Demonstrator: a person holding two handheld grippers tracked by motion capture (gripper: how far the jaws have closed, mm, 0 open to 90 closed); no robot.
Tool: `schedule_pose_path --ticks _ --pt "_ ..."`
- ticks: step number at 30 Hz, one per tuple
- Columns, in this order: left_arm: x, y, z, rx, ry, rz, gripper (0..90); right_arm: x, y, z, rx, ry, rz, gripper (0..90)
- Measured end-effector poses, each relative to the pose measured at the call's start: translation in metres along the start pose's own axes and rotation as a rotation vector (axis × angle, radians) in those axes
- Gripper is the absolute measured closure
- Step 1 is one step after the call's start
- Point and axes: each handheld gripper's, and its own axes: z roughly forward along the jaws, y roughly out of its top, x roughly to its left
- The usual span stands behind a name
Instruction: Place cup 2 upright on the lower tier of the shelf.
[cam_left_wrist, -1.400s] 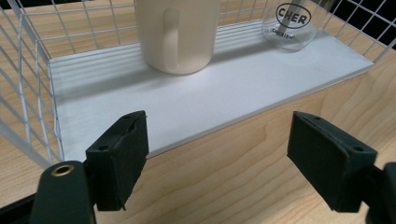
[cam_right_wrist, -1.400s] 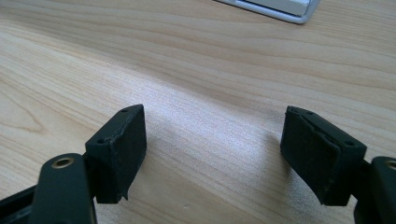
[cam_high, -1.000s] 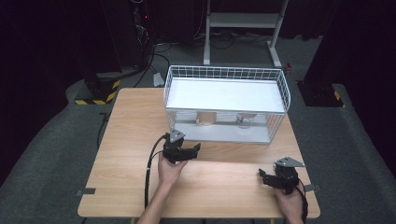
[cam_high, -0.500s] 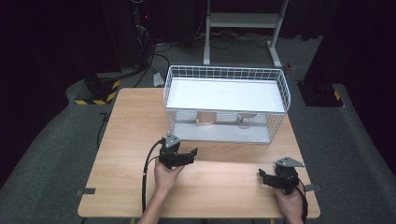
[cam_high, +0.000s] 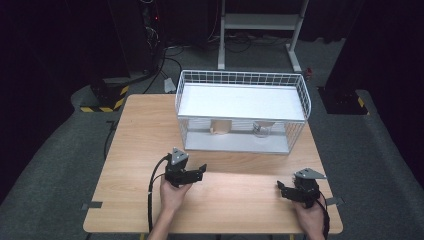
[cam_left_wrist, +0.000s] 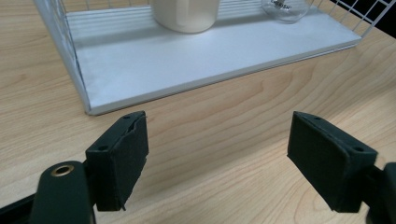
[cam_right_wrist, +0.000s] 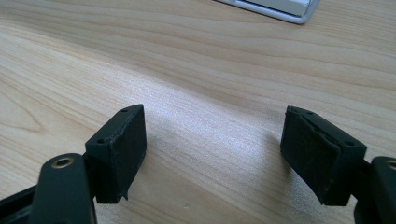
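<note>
1. The left claw (cam_left_wrist: 217, 158) stands spread with nothing between its pads, seen along its own jaws in the left gripper view; bare wood shows in the gap.
2. That view brings out what the high view blurs: just ahead of the left claw lies the front edge of the rack's white tray (cam_left_wrist: 196, 60). Farther back on it stand a cream mug (cam_left_wrist: 186, 14) and, to the mug's right, a clear glass (cam_left_wrist: 286, 7), both cut off at the top.
3. The right claw (cam_right_wrist: 215, 158) is likewise spread and holds nothing. Its view gives wood grain under the jaws and one corner of the white tray (cam_right_wrist: 285, 9) far ahead, to the upper right.
4. The high view places the left claw (cam_high: 200, 173) near the wire rack (cam_high: 242, 80), in front of its left half, with the mug (cam_high: 220, 127) beyond it and the glass (cam_high: 262, 129) farther right.
5. There the right claw (cam_high: 282, 189) sits well apart from the rack, near the worktop's right front corner, each claw in one of the person's hands.
6. The worktop (cam_high: 135, 150) is pale wood. Beyond it lie grey carpet, cables and a white metal stand (cam_high: 260, 22) in a dark room.
</note>
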Motion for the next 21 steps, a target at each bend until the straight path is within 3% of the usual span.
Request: schedule_pose_path --ticks 6,21 --pt "0.002 -0.008 -0.005 0.005 -0.006 -0.023 20.9 0.0 0.0 0.0 0.0 0.0 0.0 22.8" --pt "0.001 -0.03 -0.004 0.052 0.02 -0.012 20.9 0.0 0.0 0.0 -0.001 -0.001 -0.004 22.9"
